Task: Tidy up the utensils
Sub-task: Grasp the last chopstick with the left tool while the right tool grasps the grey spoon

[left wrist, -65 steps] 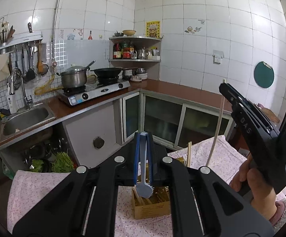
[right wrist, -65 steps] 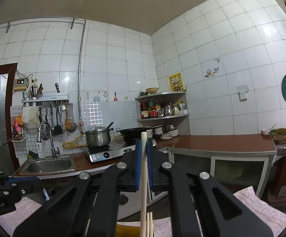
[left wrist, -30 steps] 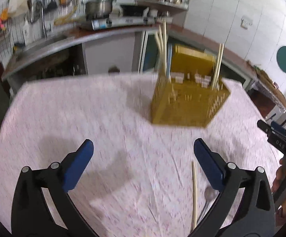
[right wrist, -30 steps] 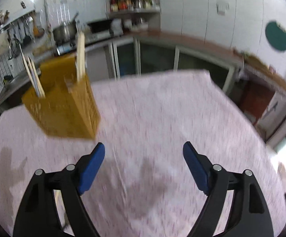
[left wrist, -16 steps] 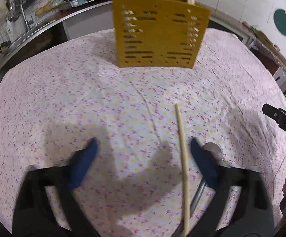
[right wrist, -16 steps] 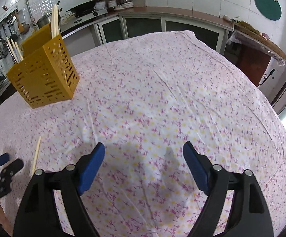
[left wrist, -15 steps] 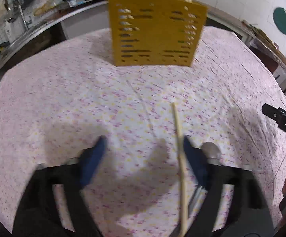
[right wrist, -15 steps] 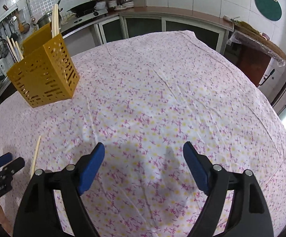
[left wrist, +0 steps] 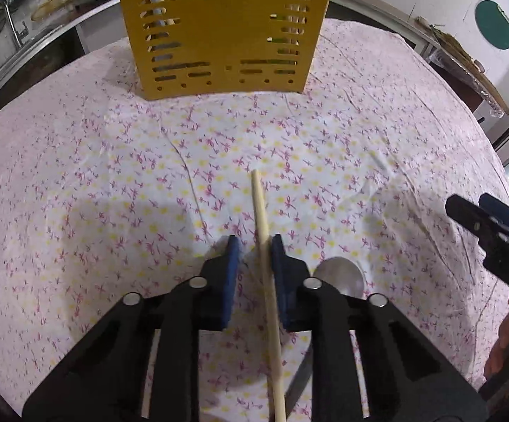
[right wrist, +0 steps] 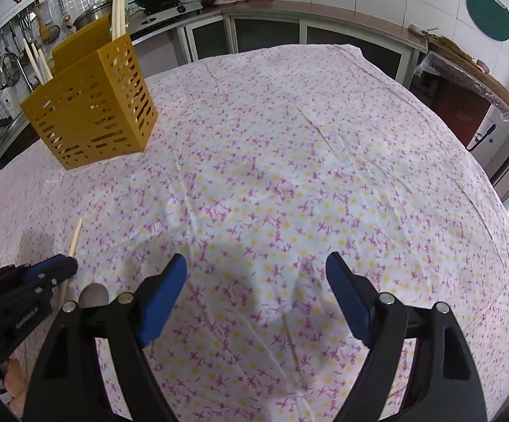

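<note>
The left hand-held gripper was closing around the chopstick lying beside the spoon; pads needed centring before lifting toward the holder. The right hand-held gripper stood released

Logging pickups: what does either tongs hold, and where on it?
Nothing yet. Left tongs are closing around the chopstick near mid-length; right tongs are open, empty.

1. You get even, fairly bright light; daylight glares white at both views' right edges.
2. Soft shadows fall on the cloth near you.
3. Fisheye bends the edges; corners go black.
</note>
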`<state>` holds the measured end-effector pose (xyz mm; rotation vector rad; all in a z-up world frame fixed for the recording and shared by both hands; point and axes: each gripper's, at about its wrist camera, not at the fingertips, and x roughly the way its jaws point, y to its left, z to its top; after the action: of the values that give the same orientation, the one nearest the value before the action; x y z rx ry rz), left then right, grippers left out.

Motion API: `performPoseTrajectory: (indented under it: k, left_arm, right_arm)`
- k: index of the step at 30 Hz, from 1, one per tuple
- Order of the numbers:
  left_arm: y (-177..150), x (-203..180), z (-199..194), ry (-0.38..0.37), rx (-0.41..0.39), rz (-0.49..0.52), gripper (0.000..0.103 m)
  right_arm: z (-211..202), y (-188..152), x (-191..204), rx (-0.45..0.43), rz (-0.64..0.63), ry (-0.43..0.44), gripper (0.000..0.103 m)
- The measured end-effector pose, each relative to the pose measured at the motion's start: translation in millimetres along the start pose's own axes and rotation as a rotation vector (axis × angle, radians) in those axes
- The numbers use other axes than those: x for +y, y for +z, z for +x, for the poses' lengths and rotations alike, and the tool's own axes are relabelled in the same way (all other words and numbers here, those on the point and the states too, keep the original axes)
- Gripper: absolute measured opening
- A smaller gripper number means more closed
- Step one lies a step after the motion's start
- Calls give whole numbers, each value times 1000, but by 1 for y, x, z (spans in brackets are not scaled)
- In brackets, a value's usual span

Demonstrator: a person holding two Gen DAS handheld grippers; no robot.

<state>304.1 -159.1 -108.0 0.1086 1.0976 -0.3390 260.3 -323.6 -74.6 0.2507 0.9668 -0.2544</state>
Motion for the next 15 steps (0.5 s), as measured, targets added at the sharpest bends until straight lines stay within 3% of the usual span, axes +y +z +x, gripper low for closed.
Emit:
performPoseTrajectory:
  k: [2,4,8,15]
  left_arm:
    - [1,2,2,-2,-4,-4,6]
    - [2,6,2,-22,-6,-9,5]
    - [2,14,-1,-41,-7,-3,4]
    - [-7,48,-16,-1,-16,-43,4]
  right_arm:
    - [0,-2,3,7,-1,2,80]
    - [-2,-4,7,11,-4,3,80]
    - [-4,-8,23,32,-24,27,80]
    - [-8,-22,69,76,-92,72,79]
